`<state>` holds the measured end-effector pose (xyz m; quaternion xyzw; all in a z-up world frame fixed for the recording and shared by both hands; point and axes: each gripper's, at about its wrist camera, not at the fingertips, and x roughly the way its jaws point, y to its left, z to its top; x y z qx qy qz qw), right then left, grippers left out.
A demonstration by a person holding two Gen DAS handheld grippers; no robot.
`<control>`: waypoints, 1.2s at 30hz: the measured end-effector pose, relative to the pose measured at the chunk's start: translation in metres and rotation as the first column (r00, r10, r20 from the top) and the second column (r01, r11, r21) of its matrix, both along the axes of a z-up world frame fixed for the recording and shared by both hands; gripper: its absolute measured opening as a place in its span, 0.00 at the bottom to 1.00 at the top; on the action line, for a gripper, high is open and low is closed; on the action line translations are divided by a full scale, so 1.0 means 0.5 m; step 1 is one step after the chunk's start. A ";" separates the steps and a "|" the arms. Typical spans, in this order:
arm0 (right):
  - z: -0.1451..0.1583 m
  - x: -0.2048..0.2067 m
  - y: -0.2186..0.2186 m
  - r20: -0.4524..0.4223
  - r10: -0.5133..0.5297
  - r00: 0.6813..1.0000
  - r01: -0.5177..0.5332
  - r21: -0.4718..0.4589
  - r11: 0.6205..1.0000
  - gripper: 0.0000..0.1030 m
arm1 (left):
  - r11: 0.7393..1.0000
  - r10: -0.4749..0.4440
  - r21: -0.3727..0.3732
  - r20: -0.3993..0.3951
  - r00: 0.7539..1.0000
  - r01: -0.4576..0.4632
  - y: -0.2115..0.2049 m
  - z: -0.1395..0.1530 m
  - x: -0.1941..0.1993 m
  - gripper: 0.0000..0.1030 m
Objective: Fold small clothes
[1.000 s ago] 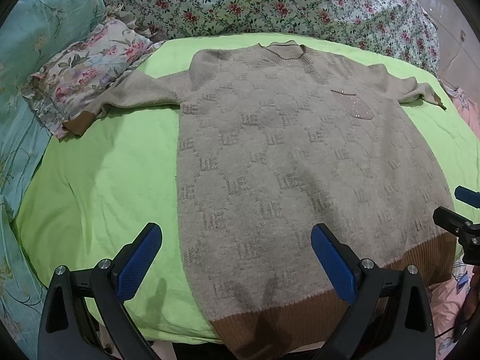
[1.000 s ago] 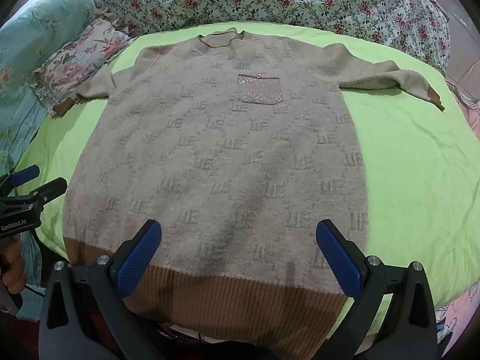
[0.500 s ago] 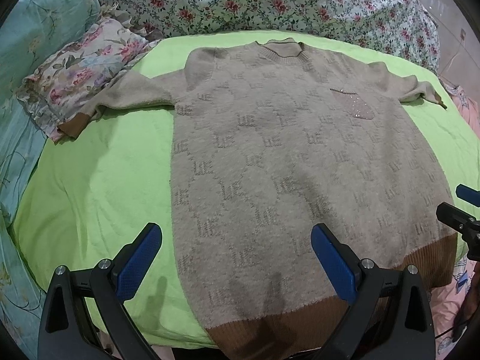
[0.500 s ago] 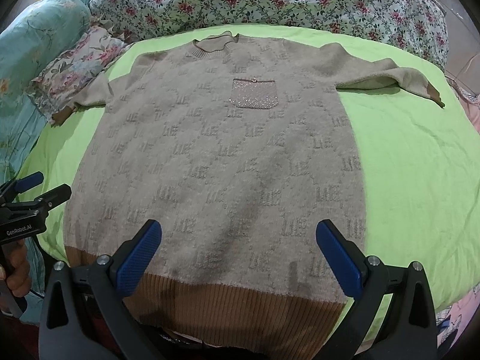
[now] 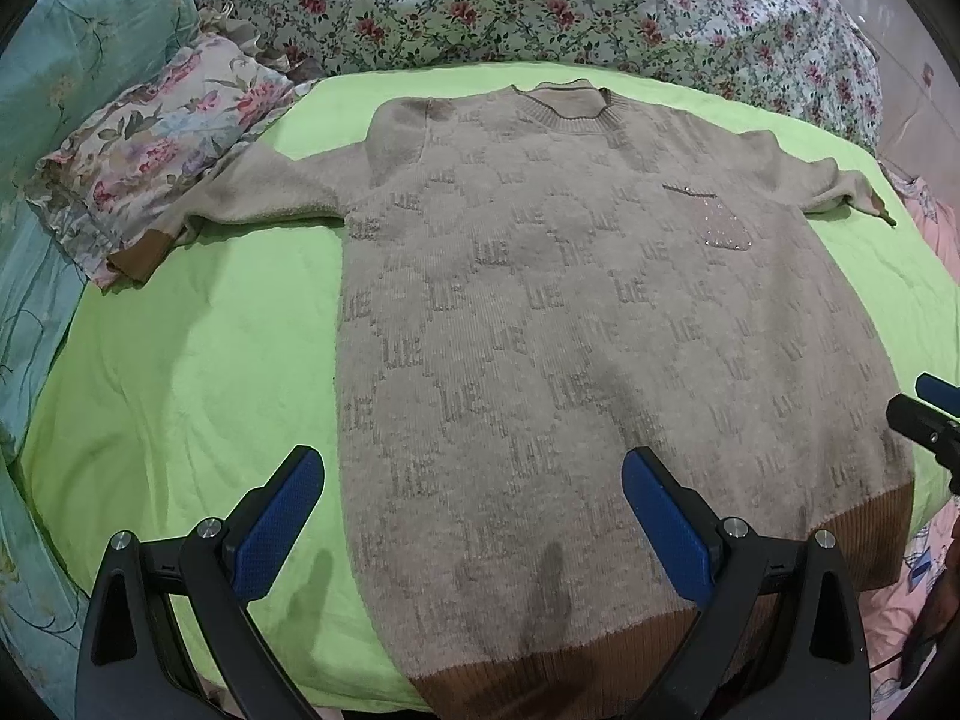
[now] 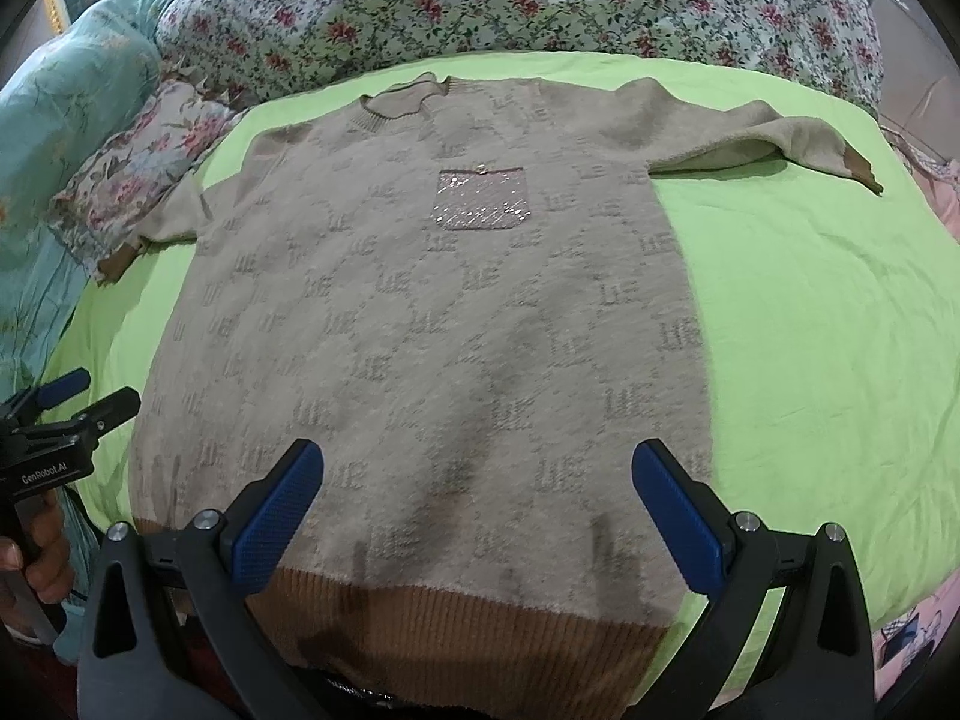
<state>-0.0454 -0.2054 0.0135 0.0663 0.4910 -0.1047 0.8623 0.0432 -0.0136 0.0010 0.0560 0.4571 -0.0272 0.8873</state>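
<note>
The beige sweater (image 5: 576,324) lies flat and face up on the green sheet (image 5: 198,372), both sleeves out, brown hem at the near bed edge. Since the earlier frames both cameras have pushed forward and slightly up over the hem — less of the ribbed band shows in the left view, and the sequinned pocket (image 6: 483,198) sits lower in the right view. The garment itself hasn't shifted. The left gripper (image 5: 468,516) and right gripper (image 6: 477,510) hover with fingers spread wide, holding nothing — folding, I judge, hasn't started; this looks like an approach toward the sleeves.
</note>
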 end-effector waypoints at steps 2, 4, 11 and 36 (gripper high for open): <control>0.001 0.002 -0.014 0.002 -0.014 1.000 0.014 0.015 1.000 1.00 | 1.000 0.002 -0.014 -0.019 1.000 -0.002 0.004 -0.003 0.011 0.97; 0.002 0.005 -0.034 0.007 -0.032 0.999 0.032 0.040 0.999 1.00 | 1.000 0.005 -0.027 -0.027 1.000 -0.005 0.007 -0.004 0.020 0.97; 0.007 0.015 -0.140 0.037 -0.142 0.989 0.138 0.101 0.985 1.00 | 0.999 0.024 -0.028 -0.010 1.000 -0.024 0.018 0.001 0.056 0.97; 0.050 0.125 -0.723 0.227 -0.541 0.810 0.498 0.220 0.839 0.82 | 0.999 0.049 0.012 -0.045 0.998 -0.048 -0.034 -0.036 0.216 0.97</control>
